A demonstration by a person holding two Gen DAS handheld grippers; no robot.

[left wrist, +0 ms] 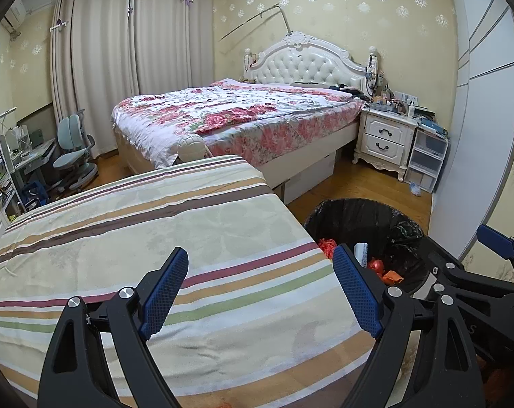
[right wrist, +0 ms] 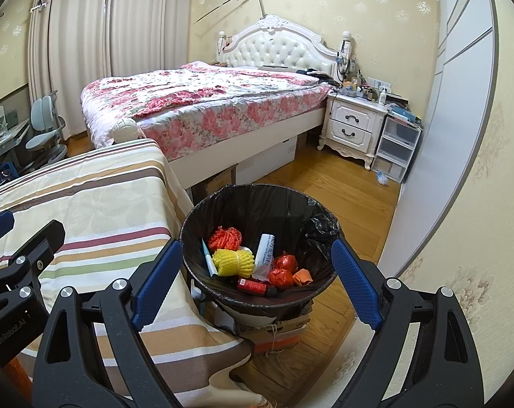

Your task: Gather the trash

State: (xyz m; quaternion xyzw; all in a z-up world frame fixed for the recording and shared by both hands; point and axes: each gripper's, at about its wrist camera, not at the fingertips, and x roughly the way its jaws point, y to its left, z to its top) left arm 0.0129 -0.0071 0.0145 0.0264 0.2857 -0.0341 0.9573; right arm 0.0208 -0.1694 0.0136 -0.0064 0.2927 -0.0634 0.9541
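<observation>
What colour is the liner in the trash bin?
Black; the liner shows best in the right wrist view.

Home bedroom: bed (left wrist: 243, 115), nightstand (left wrist: 382, 139), curtains (left wrist: 121, 51)

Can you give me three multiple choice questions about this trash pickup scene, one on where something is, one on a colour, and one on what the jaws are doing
1. Where does the trash bin stand?
A. On the floral bed
B. On the floor beside the striped cloth surface
C. On top of the nightstand

2. What colour is the liner in the bin?
A. White
B. Blue
C. Black

3. How do the jaws of the right gripper stand?
A. Open and holding nothing
B. Shut on the yellow foam net
C. Shut on the red tube

Answers:
1. B, since the right wrist view shows the bin raised on a box on the wood floor next to the striped cloth.
2. C, since the bag draped over the rim is black.
3. A, since the blue pads sit wide apart with the trash lying in the bin beyond them.
</observation>
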